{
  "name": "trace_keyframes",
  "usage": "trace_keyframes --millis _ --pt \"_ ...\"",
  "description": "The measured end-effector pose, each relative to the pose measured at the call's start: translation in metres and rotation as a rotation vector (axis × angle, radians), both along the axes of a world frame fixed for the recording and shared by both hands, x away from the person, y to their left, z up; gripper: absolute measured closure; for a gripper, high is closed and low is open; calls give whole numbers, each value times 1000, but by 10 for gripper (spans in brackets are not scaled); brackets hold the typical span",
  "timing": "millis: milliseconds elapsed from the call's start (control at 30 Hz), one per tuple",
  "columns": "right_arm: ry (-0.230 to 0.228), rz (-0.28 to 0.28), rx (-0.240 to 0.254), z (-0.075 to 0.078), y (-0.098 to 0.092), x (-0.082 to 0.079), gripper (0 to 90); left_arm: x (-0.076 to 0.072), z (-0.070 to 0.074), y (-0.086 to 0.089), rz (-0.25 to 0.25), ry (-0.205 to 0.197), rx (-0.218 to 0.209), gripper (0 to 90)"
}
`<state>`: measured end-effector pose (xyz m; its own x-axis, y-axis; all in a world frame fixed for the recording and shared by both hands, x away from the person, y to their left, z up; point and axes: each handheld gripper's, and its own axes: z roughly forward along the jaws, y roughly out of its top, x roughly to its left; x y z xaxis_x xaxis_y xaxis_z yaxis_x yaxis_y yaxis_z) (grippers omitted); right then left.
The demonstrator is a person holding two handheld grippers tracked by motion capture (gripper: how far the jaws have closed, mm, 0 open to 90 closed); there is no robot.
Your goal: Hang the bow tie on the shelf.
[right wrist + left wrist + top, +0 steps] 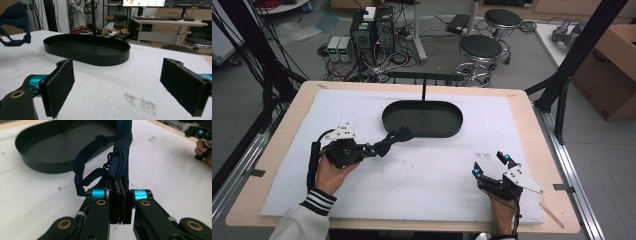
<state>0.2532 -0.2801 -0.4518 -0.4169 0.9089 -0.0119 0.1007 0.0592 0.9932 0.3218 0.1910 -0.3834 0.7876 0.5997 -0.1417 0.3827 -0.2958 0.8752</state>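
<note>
My left gripper [371, 149] [121, 202] is shut on a folded dark navy umbrella [393, 139] [120, 157], held by one end just above the white mat. Its strap [82, 167] loops down on the left, and its far end points toward the black oval tray [422, 119] [50, 147]. A thin black post [424, 90] with a crossbar stands in the tray. My right gripper [490, 163] [117, 87] rests low at the mat's front right, jaws wide apart with nothing between them. The umbrella [15, 22] and tray [87, 52] lie ahead of it.
A white foam mat [422, 175] covers the wooden table [532, 115]. Beyond the far edge are two black stools [480, 50], computer towers [372, 30] and floor cables. A black frame post [582, 45] and a cardboard box [612, 70] stand at the right.
</note>
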Motion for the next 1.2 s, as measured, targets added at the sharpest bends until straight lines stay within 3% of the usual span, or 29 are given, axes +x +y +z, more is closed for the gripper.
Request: trace_keyframes --millis 133,300,467,800,1067,1200 --pt "0 0 0 0 0 0 112 1 3 5 5 -66 -52 880" --pt "4 0 2 0 0 0 112 5 14 4 -11 -90 -77 880" --pt "5 0 -1 0 0 0 112 13 27 -1 -21 -115 -73 880" --pt "0 0 -1 0 0 0 112 33 45 -21 -44 -128 -48 881" --pt "0 0 -1 0 -1 0 112 52 62 -41 -93 -127 -17 881" --pt "4 0 4 0 -1 0 112 60 68 -48 -93 -125 2 881"
